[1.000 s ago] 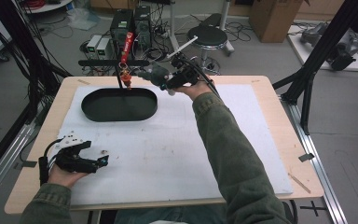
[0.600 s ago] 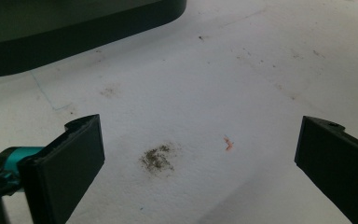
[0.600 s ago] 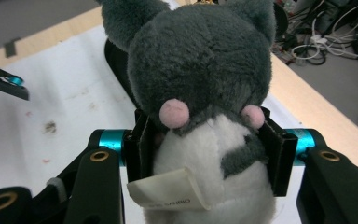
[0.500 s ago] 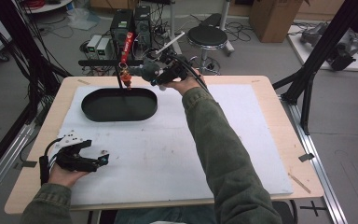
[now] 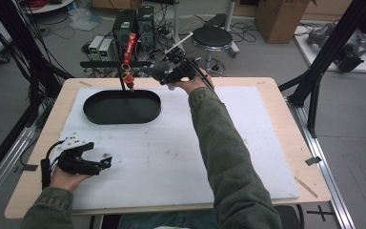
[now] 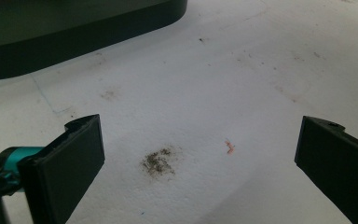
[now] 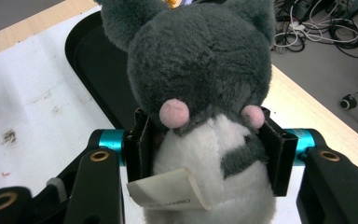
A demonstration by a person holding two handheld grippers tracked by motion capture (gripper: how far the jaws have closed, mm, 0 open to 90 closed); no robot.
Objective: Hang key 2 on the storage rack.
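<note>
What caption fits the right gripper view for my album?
Right gripper squeezes a grey plush mouse beside the black tray.

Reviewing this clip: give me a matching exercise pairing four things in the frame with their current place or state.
Things:
1. plush toy
2. left gripper
3. black tray
4. right gripper

Places or states:
A. open, low over the white mat
B. lies empty at the far left of the mat
C. grey and white, clamped between two jaws
D. shut, held beside the tray's far right end

Pairs: 1-C, 2-A, 3-B, 4-D
</note>
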